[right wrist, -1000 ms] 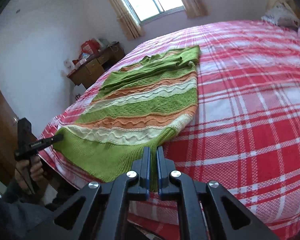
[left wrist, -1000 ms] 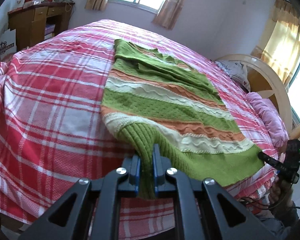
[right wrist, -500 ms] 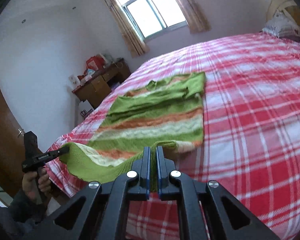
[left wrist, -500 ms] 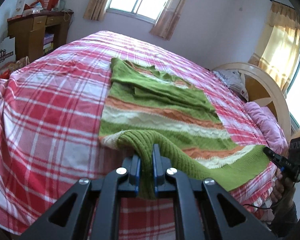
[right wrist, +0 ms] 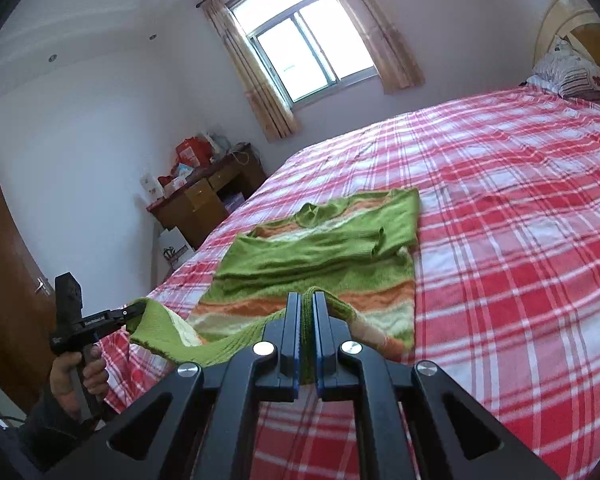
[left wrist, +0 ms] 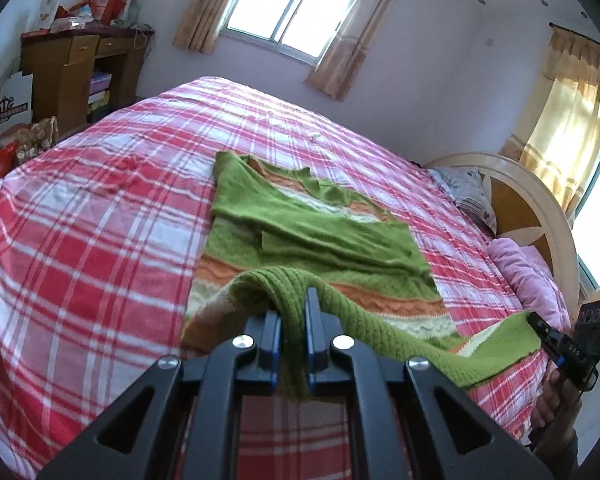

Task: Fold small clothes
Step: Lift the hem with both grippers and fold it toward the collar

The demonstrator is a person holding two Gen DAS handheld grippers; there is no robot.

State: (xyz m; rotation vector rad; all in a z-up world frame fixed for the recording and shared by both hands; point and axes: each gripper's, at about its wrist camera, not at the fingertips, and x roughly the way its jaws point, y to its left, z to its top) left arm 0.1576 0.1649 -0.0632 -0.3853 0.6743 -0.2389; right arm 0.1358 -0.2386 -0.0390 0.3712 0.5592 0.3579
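A green knitted sweater [left wrist: 320,236] with orange and cream stripes lies flat on the red plaid bed [left wrist: 100,220], sleeves folded across its chest. My left gripper [left wrist: 293,308] is shut on one corner of the ribbed green hem, lifted off the bed. My right gripper [right wrist: 308,312] is shut on the other hem corner of the sweater [right wrist: 320,256]. The hem hangs as a sagging band between them, above the lower stripes. Each view shows the other gripper: the right gripper [left wrist: 540,326] at the right edge, the left gripper [right wrist: 134,312] at the left, held by a hand [right wrist: 76,372].
A wooden desk [left wrist: 72,68] piled with boxes stands beyond the bed's left side, with bags on the floor beside it. A curved headboard [left wrist: 520,200], pillows and a pink blanket [left wrist: 528,276] lie to the right. A brown door [right wrist: 4,280] is at the far left.
Both grippers have risen and moved toward the neckline, carrying the hem with them. The hem has come off the bed edge and now hangs over the lower stripes.
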